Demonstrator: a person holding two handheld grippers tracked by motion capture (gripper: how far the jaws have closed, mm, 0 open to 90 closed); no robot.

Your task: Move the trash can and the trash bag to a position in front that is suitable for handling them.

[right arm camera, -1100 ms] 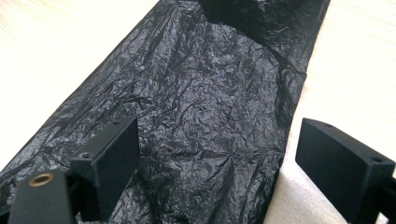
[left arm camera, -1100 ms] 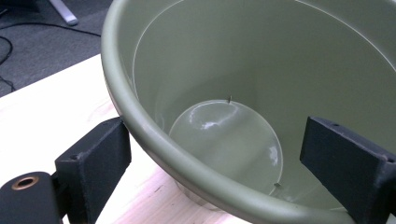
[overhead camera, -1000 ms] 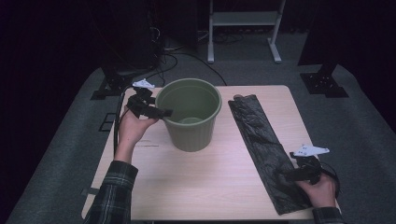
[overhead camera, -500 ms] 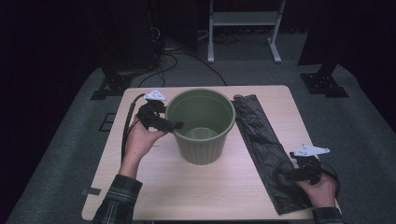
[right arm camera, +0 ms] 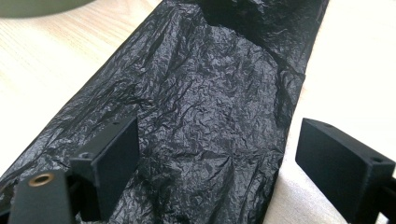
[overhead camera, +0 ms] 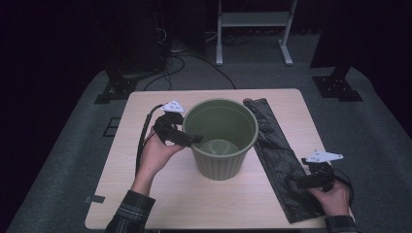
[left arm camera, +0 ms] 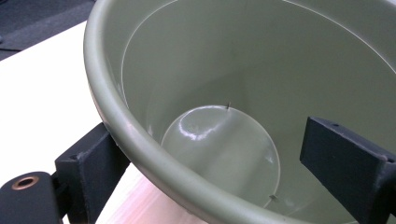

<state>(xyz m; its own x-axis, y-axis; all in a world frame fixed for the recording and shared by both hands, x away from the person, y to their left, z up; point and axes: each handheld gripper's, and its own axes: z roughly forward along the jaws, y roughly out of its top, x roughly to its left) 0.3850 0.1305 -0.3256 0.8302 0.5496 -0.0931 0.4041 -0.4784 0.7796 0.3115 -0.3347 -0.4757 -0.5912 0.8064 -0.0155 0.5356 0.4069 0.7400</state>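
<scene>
Straddling the rim of the green bucket [overhead camera: 221, 138] mid-table [overhead camera: 145, 208], left hand-held gripper [overhead camera: 187, 139] has one jaw inside, one outside, not visibly pinching; right hand-held gripper [overhead camera: 300, 182] hovers jaws apart over the black bag [overhead camera: 277, 145].

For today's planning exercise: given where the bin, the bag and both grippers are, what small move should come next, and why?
Probably close the right gripper on the black bag: its jaws stand open over the flat bag, while the left gripper straddles the green bin's rim.
</scene>
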